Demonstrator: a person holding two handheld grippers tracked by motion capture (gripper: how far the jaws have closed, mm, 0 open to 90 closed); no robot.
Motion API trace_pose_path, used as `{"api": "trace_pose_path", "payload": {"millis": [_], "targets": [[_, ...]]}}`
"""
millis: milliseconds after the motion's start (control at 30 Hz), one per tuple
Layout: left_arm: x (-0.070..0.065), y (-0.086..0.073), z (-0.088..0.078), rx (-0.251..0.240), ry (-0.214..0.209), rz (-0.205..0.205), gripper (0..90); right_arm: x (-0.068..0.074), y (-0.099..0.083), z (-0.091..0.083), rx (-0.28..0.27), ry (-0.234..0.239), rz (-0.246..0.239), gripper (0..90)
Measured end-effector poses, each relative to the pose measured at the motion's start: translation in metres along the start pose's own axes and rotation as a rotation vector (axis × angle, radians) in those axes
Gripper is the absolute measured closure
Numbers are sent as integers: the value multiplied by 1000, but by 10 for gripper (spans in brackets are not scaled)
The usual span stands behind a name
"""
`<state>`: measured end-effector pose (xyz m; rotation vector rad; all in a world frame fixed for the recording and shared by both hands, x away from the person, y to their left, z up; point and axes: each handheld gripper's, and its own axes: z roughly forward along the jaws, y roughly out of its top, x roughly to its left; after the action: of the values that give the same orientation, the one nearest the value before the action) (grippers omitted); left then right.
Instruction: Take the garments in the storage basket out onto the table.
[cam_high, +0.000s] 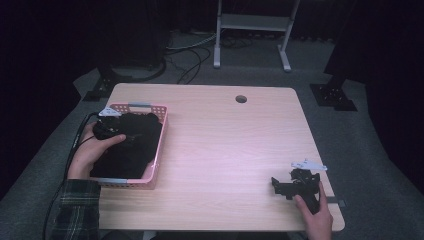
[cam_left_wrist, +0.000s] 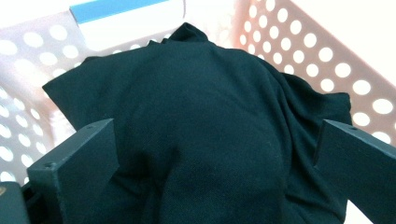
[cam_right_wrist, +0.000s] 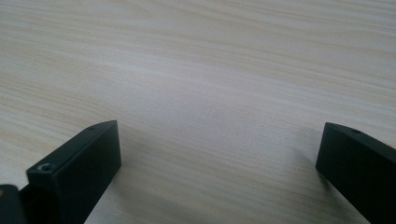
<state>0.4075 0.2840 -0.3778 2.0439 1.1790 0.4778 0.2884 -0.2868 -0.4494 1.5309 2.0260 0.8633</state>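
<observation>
A dark room with a grey floor (cam_high: 350, 135) surrounds a pale wooden table (cam_high: 225, 145). At its left edge a pink basket (cam_high: 161, 131), long axis running away from the person, holds a bunched black cloth (cam_left_wrist: 196, 121). The left gripper (cam_left_wrist: 215, 154) hangs over the cloth, jaws apart. The right gripper (cam_high: 292, 187) rests near the table's front right corner, jaws apart over bare wood.

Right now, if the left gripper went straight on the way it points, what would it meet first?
Most likely the black garment in the pink basket: the left gripper has its jaws open either side of the cloth, though the remaining gap is unclear.
</observation>
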Motion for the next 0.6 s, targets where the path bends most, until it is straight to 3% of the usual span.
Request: {"api": "trace_pose_path", "payload": {"millis": [600], "targets": [[1, -7, 15, 66, 9, -5, 0, 0, 0, 0, 0, 0, 0, 0]]}}
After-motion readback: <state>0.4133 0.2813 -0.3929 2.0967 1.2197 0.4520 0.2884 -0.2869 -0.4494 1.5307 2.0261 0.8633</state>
